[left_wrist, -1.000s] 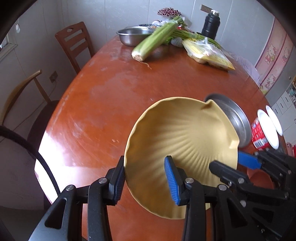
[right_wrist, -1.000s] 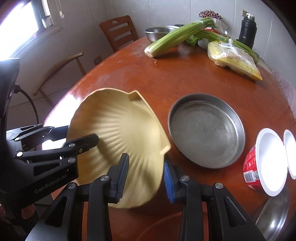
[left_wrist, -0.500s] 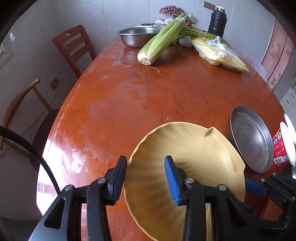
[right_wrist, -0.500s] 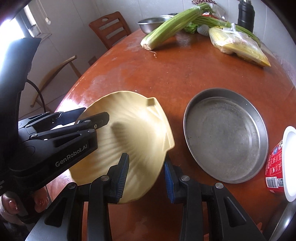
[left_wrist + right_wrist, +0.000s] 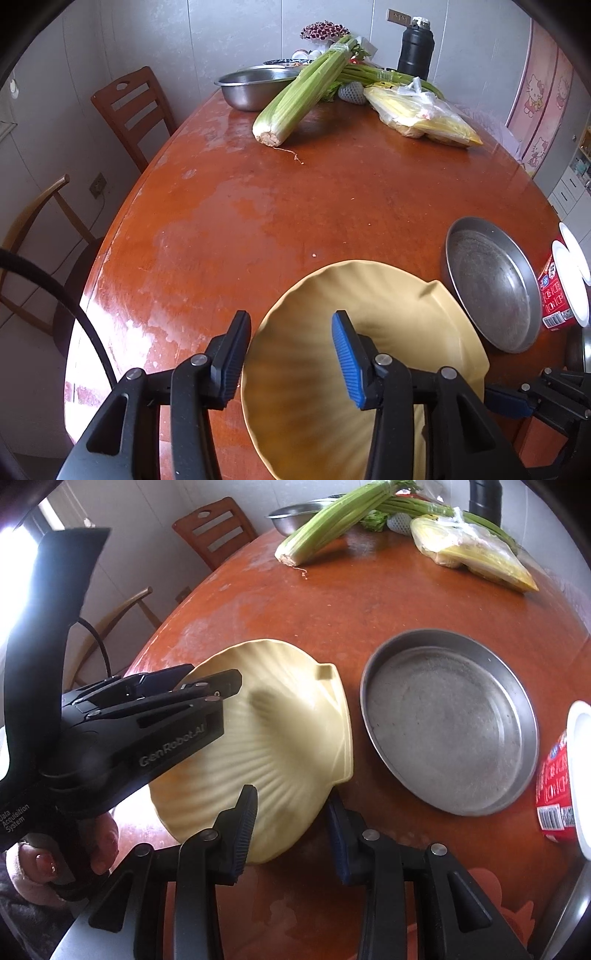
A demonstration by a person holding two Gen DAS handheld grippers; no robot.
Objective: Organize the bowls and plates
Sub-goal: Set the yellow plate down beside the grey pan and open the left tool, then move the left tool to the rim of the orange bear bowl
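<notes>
Your left gripper [image 5: 291, 354] straddles the left rim of the yellow shell plate [image 5: 373, 317]; its jaws have just been opening and look loose on it. Your right gripper [image 5: 291, 825] is closed on the right edge of the plate, which sits low and tilted over the table [image 5: 280, 206]. To the right, the metal pan [image 5: 448, 725] and red cup [image 5: 556, 786] are not yet stacked, so most sorting remains.

Celery [image 5: 301, 101] and a bagged yellow packet [image 5: 421, 114] lie at the table's [image 5: 258, 206] far end, near a black flask [image 5: 416, 50]; two chairs [image 5: 133, 110] stand beside it.
</notes>
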